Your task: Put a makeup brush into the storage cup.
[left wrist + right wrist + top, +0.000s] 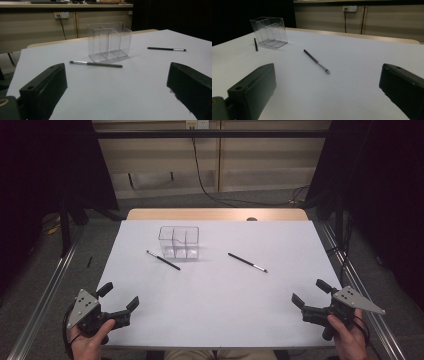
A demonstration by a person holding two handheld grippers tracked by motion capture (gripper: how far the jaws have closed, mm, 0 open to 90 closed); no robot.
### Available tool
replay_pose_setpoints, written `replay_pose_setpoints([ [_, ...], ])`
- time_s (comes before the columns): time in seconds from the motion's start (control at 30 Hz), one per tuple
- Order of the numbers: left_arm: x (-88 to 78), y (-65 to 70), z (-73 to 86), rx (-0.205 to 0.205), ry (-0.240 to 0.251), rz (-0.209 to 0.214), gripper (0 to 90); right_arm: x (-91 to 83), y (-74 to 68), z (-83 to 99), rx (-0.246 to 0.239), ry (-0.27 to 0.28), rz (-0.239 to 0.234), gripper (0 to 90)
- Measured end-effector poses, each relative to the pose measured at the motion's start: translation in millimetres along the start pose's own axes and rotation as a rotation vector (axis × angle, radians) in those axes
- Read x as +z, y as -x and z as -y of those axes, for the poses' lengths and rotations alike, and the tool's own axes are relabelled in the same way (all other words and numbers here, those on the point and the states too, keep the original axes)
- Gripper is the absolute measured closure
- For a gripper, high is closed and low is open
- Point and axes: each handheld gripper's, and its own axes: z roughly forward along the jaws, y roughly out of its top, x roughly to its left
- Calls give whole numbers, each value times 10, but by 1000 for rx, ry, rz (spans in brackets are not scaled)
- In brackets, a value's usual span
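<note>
Right now both grippers sit at the near corners of the white table [215,305], each held in a person's hand, and neither touches anything. At the near left corner the left gripper [120,296] has its jaws spread wide with nothing between them; in the left gripper view those two black jaws rise at the bottom corners with bare tabletop between. At the near right corner the right gripper [310,293] is just as wide and just as empty, and the right gripper view shows the same bare gap.

Farther back, left of the table's middle, stands a clear organiser box [179,242], upright and open at the top, split by thin walls into several compartments. All of them look empty, though the clear plastic makes that hard to judge.

Two slim dark brushes lie flat on the table. The left brush [163,260] lies just in front of the box's left side, very near its base; whether it touches the box I cannot tell. In the left gripper view its bristle tip points left and its handle runs right, across the front of the box. The right brush [247,262] lies well apart from the box, on its right, slanting toward the near right, with its silver collar and bristles at the nearer end. It is the closer brush to the right gripper, though well short of the jaws
</note>
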Motion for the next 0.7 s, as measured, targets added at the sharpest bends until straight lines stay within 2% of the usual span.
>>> replay_pose_setpoints([
  [0.07,9,6,-8,14,-1,-4,28,-3,7,4,-3,2,2,3],
  [0.33,13,-2,-10,11,6,-8,28,-26,16,8,5,6,4,5],
  [0.57,0,10,-16,14,9,-1,28,-17,6,7,3,5,3,1],
  [0.7,13,17,-30,31,-1,11,28,-14,5,4,1,3,-2,0],
])
